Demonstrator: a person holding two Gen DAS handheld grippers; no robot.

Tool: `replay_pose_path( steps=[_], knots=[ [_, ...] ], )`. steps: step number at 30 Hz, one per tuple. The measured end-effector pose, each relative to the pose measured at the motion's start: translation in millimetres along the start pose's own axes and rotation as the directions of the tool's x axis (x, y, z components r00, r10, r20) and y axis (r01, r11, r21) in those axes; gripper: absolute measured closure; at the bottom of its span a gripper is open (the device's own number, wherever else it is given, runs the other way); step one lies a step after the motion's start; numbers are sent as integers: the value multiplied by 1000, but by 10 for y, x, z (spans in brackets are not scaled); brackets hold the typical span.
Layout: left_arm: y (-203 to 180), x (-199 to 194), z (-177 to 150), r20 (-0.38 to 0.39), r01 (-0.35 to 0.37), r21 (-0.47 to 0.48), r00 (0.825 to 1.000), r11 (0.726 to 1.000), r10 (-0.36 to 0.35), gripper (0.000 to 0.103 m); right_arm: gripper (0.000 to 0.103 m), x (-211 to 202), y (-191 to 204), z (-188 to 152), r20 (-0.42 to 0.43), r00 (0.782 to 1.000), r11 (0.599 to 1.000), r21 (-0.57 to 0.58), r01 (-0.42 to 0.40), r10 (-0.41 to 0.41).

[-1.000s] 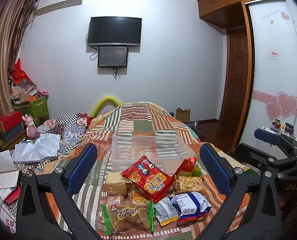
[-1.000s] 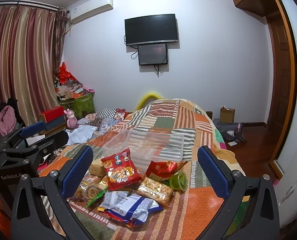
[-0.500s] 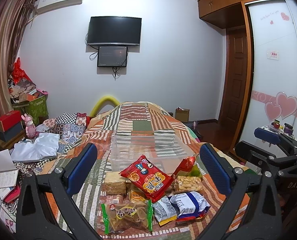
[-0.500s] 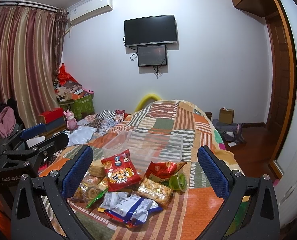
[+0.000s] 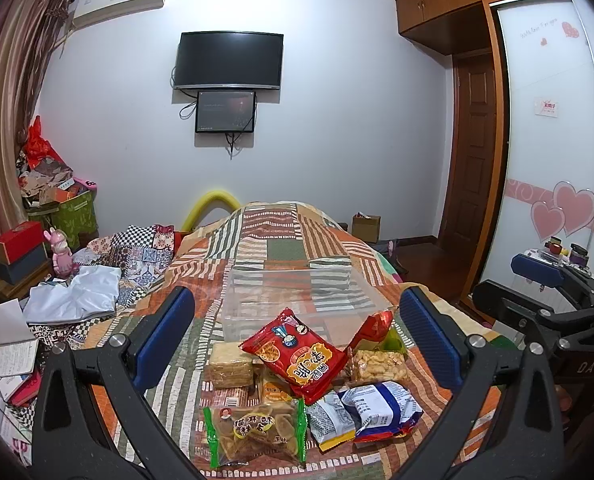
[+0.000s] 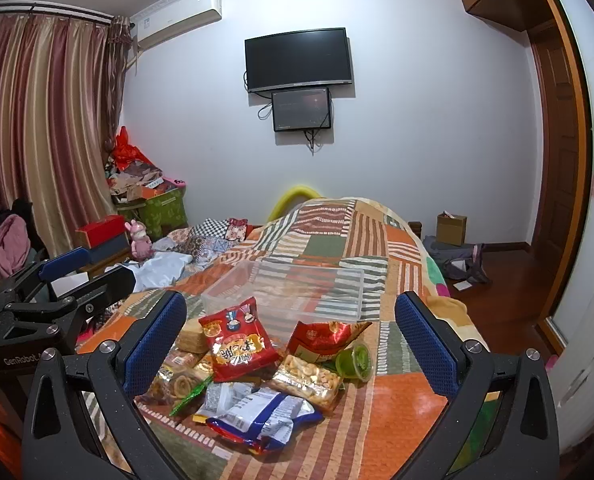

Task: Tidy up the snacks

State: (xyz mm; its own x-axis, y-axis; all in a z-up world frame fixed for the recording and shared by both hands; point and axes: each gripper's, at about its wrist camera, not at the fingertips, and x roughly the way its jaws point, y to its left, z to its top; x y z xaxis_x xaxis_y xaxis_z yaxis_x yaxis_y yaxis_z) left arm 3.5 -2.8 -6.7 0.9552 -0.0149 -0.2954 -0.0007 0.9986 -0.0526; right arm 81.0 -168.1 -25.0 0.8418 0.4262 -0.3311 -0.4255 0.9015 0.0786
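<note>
**Both claws spread above the snack pile**

From my left camera I see the left gripper (image 5: 297, 334) with its blue-padded fingers (image 5: 165, 336) wide apart and holding nothing, hovering over the patchwork striped bedspread (image 5: 285, 240). My right gripper (image 6: 291, 338) is likewise spread and empty.

The snacks lie in a loose heap on the bedspread between the fingers. A red crinkled snack bag with yellow lettering (image 5: 295, 354) leans on top of the heap, tilted. Just beside it on the left lies a tan block of wrapped wafers (image 5: 231, 366). Nearest me lies a clear packet of brown cookies with green ends (image 5: 255, 430), and to its right a white and blue crumpled bag (image 5: 379, 408). A clear packet of pale puffed pieces (image 6: 307, 378) touches a small green jelly cup (image 6: 355, 362).

Behind the heap stands an empty clear plastic rectangular bin (image 5: 297, 296).
</note>
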Motion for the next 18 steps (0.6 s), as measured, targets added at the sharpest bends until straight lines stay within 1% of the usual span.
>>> replay_pose_path(
  steps=[18],
  knots=[
    [37,18,3,-9,1,-13,1000,1000,-1,0,0,5,-3,1,-5,1000,1000,-1,0,0]
  ],
)
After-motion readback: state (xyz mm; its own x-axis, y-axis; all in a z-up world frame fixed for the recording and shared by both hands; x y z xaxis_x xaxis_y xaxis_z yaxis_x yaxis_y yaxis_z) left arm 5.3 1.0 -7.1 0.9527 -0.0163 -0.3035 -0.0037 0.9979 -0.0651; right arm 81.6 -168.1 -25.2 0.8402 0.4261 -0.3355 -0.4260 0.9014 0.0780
